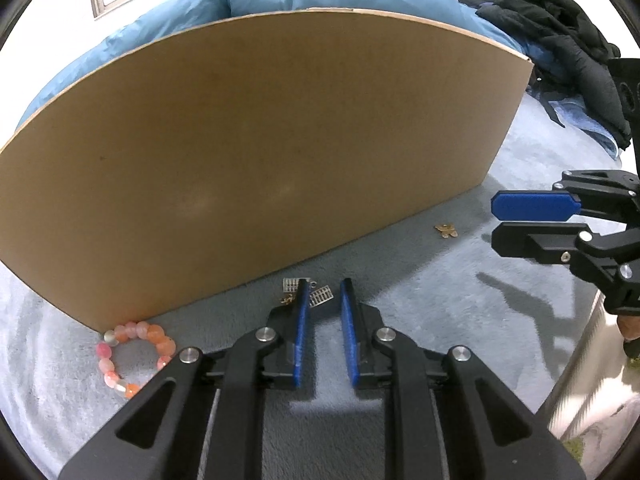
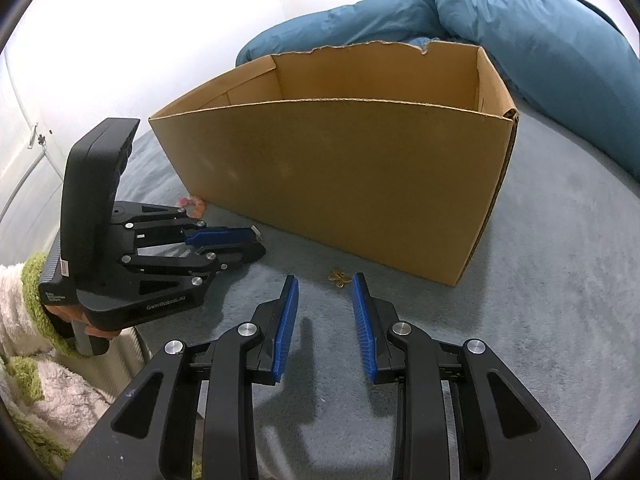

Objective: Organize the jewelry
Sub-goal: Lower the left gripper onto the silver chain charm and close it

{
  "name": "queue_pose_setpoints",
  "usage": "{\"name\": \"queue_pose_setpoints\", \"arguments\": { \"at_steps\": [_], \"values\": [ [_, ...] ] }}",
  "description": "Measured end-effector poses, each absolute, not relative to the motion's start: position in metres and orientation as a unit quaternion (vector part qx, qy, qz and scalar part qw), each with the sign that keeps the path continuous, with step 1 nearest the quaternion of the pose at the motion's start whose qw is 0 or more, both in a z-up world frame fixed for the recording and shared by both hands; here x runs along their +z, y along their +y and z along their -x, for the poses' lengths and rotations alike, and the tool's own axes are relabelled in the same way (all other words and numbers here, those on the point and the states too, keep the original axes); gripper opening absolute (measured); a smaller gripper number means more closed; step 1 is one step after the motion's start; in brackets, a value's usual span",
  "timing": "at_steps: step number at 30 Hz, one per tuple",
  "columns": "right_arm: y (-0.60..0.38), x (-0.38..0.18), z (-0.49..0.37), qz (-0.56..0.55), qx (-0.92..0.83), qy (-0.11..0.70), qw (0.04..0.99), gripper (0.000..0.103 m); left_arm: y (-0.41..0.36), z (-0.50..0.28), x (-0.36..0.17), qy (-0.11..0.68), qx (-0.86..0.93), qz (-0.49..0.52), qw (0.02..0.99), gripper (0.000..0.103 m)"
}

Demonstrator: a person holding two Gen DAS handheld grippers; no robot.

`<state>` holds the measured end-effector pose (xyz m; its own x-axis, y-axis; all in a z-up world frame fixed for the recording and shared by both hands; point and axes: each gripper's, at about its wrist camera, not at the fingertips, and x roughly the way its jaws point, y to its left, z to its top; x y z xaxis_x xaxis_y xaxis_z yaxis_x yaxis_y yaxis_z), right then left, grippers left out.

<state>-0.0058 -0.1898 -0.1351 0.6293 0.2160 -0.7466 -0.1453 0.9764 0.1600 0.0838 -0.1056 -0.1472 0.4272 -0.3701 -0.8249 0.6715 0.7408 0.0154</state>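
The left tool (image 1: 325,282) is hovering low over the grey blanket (image 1: 400,280), its fingers spread a little and holding nothing. Just ahead of its tips two small silver charms (image 1: 322,294) are lying near the box (image 1: 248,152). The pink bead bracelet (image 1: 132,354) is lying to its left, touching the box corner. The right tool (image 2: 325,280) is also standing spread and empty. A gold butterfly charm (image 2: 340,277) is lying on the blanket just ahead, between its tips. The open box is standing beyond it, and a blue duvet (image 2: 520,20) is lying behind.
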Motion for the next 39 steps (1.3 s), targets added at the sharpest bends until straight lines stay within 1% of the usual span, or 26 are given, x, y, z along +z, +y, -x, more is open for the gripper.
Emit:
{"name": "queue_pose_setpoints", "arguments": {
  "at_steps": [3,4,14,21,22,25,27,29,35,39],
  "values": [
    [-0.19,-0.135,0.006,-0.041,0.1,0.419,0.901,0.027,-0.11,-0.082,-0.147,0.43,-0.319,-0.173,0.827,0.008],
    [-0.19,-0.135,0.006,-0.041,0.1,0.419,0.901,0.027,-0.111,-0.081,-0.147,0.428,-0.316,-0.177,0.828,0.0],
    [-0.186,-0.132,0.007,-0.033,0.102,0.419,0.902,0.027,-0.101,-0.076,-0.146,0.431,-0.332,-0.179,0.82,0.0],
    [-0.186,-0.13,0.007,-0.033,0.105,0.419,0.901,0.027,-0.083,-0.079,-0.137,0.446,-0.34,-0.127,0.818,0.0],
    [-0.186,-0.13,0.006,-0.032,0.106,0.42,0.901,0.027,-0.082,-0.08,-0.136,0.446,-0.339,-0.117,0.82,0.001],
    [-0.187,-0.13,0.006,-0.033,0.108,0.42,0.901,0.027,-0.08,-0.084,-0.137,0.452,-0.327,-0.104,0.823,0.017],
    [-0.188,-0.131,0.005,-0.033,0.108,0.42,0.9,0.027,-0.086,-0.087,-0.139,0.457,-0.323,-0.098,0.823,0.018],
    [-0.189,-0.131,0.005,-0.033,0.108,0.421,0.9,0.027,-0.09,-0.089,-0.141,0.461,-0.322,-0.093,0.821,0.022],
    [-0.191,-0.135,0.003,-0.039,0.104,0.424,0.899,0.027,-0.1,-0.092,-0.15,0.466,-0.302,-0.097,0.826,0.022],
    [-0.191,-0.136,0.002,-0.041,0.103,0.425,0.899,0.027,-0.102,-0.086,-0.152,0.448,-0.293,-0.123,0.835,0.021]
  ]
}}
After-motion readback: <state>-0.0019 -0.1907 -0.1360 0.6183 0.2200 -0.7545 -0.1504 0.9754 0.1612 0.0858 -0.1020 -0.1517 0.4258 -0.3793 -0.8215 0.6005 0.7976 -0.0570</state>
